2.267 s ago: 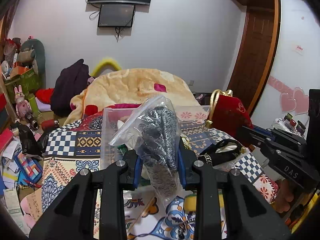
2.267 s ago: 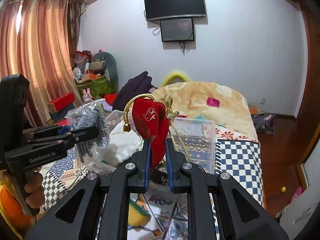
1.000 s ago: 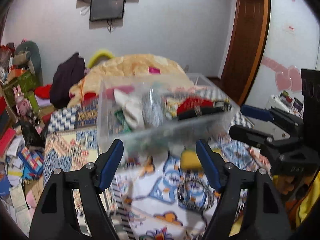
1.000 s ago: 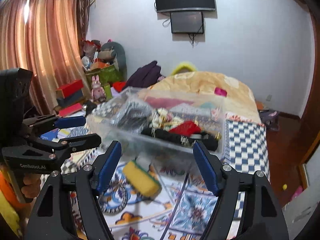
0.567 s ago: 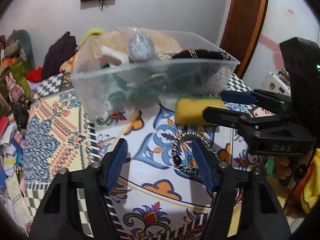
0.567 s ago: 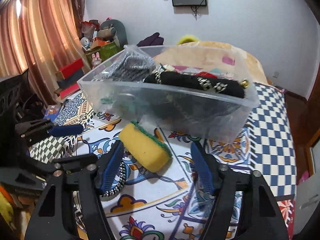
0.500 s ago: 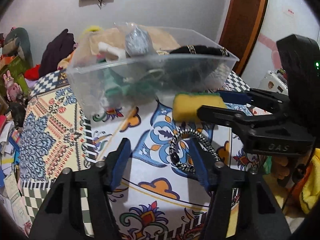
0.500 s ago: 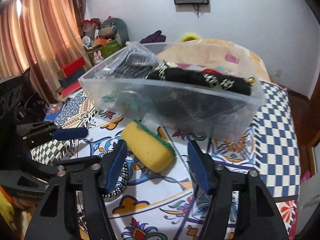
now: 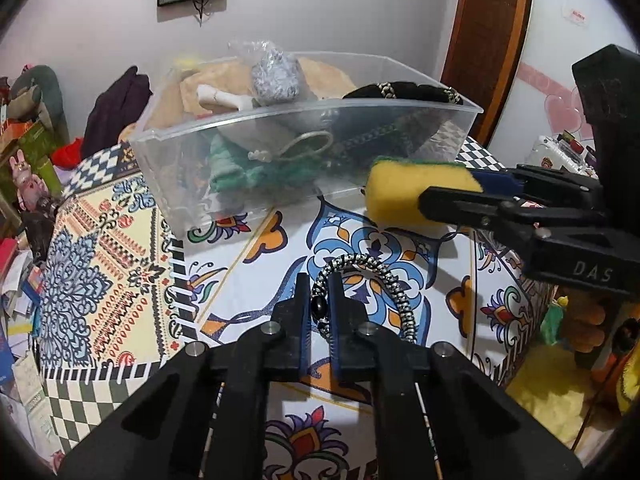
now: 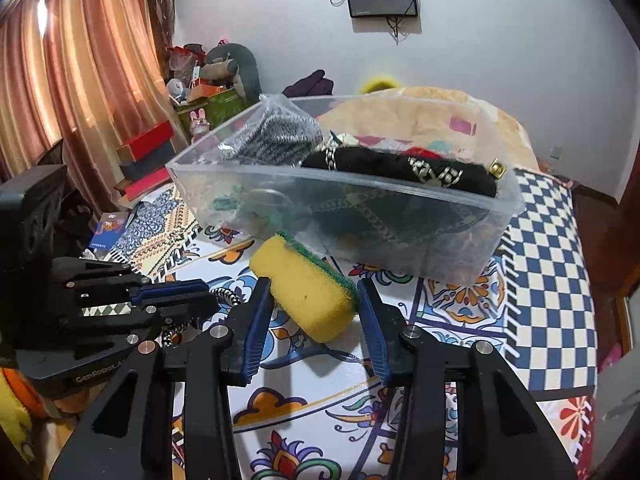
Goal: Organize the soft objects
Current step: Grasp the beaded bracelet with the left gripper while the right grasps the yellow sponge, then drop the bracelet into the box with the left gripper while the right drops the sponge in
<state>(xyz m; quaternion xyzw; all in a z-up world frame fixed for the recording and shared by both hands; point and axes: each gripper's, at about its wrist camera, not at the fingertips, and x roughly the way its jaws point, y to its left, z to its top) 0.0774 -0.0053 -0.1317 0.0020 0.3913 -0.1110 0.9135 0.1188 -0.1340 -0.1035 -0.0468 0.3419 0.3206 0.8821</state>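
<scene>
In the upper middle of both views sits the clear plastic bin (image 9: 304,152), already well stocked: a bagged grey knit (image 9: 276,76) at its upper left, a black band with gold trim (image 10: 400,170) along its right rim, green fabric (image 9: 236,172) and a cord loop low against the front wall. Judging by that, most of the sorting looks done, and two soft things are left on the patterned tablecloth (image 9: 120,248) in front of the bin.

The first is the braided black-and-white hair tie (image 9: 384,280), lying in the lower middle of the left wrist view. The left gripper (image 9: 319,300) has its jaws drawn nearly together on the near left part of the loop, by a dark bead — it appears to be pinching it, with the rest of the loop lying on the cloth, not yet lifted.

The second is the yellow sponge with a green scouring side (image 10: 308,284), just in front of the bin's front wall. In the centre of the right wrist view the right gripper (image 10: 312,312) straddles it — jaws wide, one blue pad at each side; whether they touch it I cannot tell.

What remains, as I judge it: close on the sponge, lift both items, and drop them into the bin
</scene>
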